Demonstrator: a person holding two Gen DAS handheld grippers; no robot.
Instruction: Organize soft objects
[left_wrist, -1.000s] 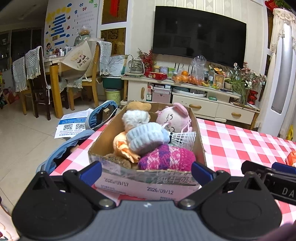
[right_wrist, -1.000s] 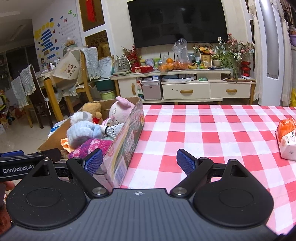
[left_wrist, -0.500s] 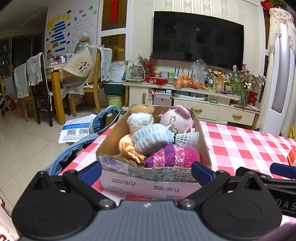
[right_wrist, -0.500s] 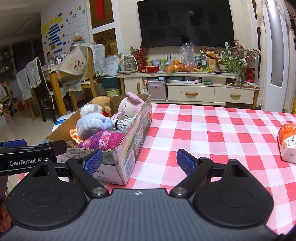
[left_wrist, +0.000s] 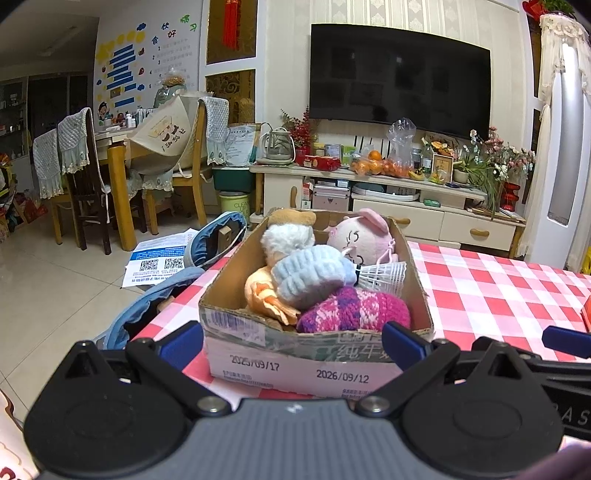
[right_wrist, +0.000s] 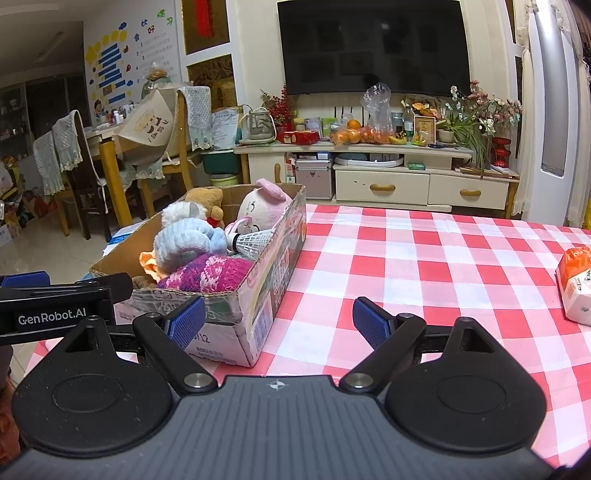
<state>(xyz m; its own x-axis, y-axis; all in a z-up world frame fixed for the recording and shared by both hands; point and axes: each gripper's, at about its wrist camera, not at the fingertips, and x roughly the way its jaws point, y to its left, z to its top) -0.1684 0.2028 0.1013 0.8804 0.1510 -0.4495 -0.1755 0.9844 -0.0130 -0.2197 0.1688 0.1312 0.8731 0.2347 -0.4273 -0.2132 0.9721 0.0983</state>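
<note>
Soft toys (left_wrist: 317, 280) fill cardboard box (left_wrist: 295, 365) at 12 o'clock; we hold left gripper (left_wrist: 293, 341) and right gripper (right_wrist: 277, 321) spread, empty.

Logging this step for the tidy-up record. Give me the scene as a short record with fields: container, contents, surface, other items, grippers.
container: cardboard box, open top, at the table's left edge
contents: pink plush toy, brown plush, light blue knit hat, magenta knit hat, orange cloth, shuttlecock
surface: red-and-white checked tablecloth
other items: orange-and-white packet at far right
grippers: left gripper open, facing the box; right gripper open, empty
</note>
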